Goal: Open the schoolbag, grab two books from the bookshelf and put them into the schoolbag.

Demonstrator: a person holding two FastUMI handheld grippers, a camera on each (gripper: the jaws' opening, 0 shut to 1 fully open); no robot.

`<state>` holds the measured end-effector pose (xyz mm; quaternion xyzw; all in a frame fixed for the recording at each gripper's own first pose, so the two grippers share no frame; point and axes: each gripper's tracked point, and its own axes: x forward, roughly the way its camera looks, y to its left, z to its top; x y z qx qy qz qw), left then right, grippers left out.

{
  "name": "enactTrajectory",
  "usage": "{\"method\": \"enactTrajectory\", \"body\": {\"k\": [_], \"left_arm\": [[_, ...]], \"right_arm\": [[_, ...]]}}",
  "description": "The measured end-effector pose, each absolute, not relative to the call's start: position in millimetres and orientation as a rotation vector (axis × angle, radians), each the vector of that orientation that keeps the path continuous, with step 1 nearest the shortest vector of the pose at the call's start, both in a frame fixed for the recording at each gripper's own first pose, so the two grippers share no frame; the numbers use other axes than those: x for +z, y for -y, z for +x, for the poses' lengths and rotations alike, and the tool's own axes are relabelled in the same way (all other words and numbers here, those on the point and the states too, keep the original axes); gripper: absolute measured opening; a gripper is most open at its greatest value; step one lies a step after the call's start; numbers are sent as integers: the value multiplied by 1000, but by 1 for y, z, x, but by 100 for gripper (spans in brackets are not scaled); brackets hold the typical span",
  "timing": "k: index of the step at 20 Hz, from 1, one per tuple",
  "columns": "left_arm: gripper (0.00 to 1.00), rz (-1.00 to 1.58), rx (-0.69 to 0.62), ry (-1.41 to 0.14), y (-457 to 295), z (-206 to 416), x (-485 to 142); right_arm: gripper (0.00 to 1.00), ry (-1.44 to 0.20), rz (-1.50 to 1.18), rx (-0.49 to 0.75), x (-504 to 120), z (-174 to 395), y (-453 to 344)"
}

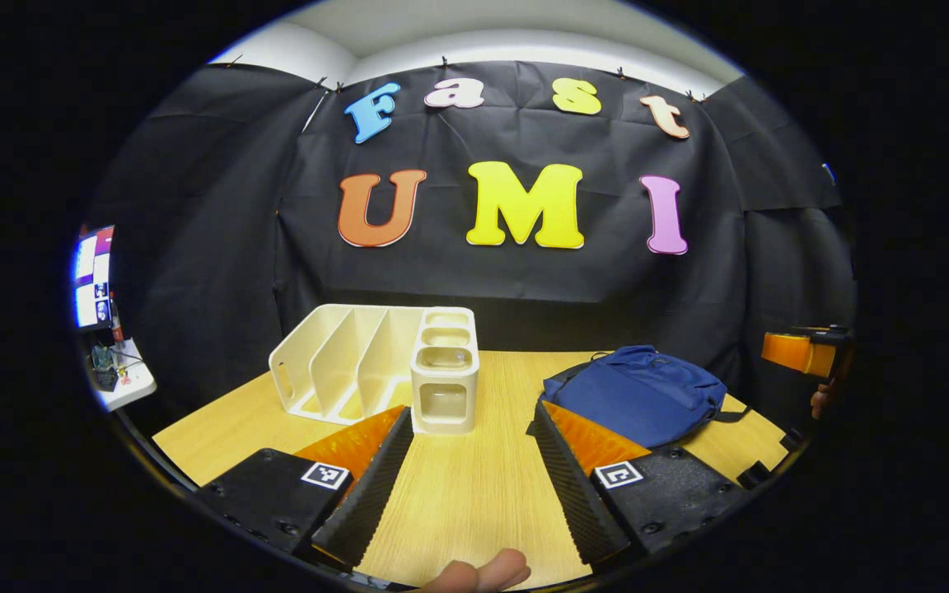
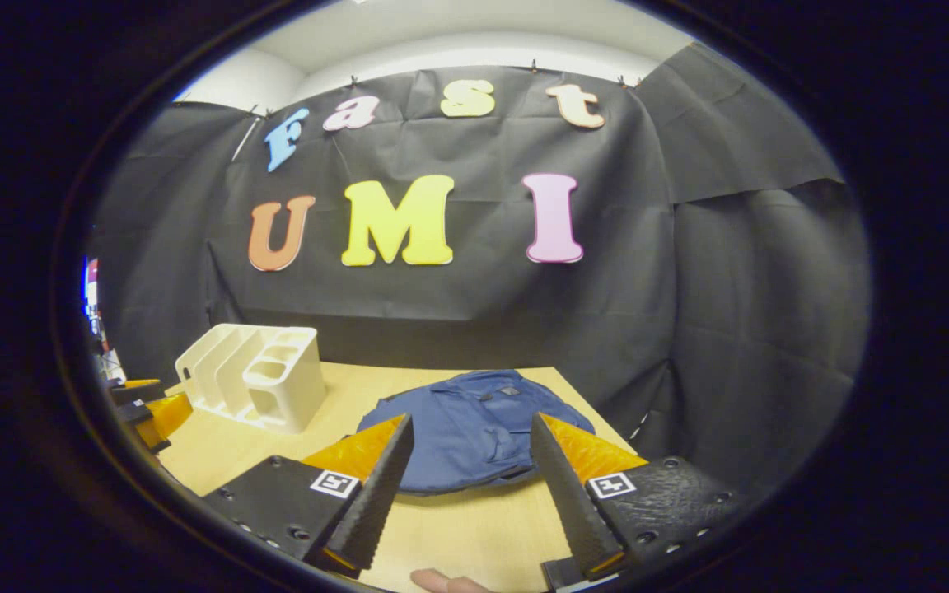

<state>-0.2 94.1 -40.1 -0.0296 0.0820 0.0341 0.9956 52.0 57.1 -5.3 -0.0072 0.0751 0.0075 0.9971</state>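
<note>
On the table (image 2: pixel 458 527) lies the soft, limp bag (image 2: pixel 474 441); we would pinch its zipper pull, both grippers' fingers (image 2: pixel 376 486) being apart.

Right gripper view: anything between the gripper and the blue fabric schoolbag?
Nothing: bare wooden tabletop separates the open right gripper from the blue fabric schoolbag.

Black cloth wall (image 1: pixel 516 280) behind a light wooden table (image 1: pixel 474 486)

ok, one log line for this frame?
phase: idle | left tool: open, empty | right tool: open, empty | schoolbag: flat on table | bookshelf: no books visible
</note>
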Motion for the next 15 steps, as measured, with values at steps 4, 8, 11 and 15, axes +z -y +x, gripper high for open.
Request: {"method": "enactTrajectory", "body": {"k": [4, 8, 11, 15], "left_arm": [[93, -79, 45, -111, -97, -20, -23], [92, -92, -5, -114, -88, -33, -17], [92, -46, 18, -103, -99, -40, -9], [93, -38, 52, -109, -111, -46, -8]], "right_arm": [[94, -92, -28, 1, 5, 16, -61], [93, -50, -57, -27, 15, -10, -62], [93, -34, -59, -27, 18, -21, -68], [96, -42, -54, 8, 13, -27, -78]]}}
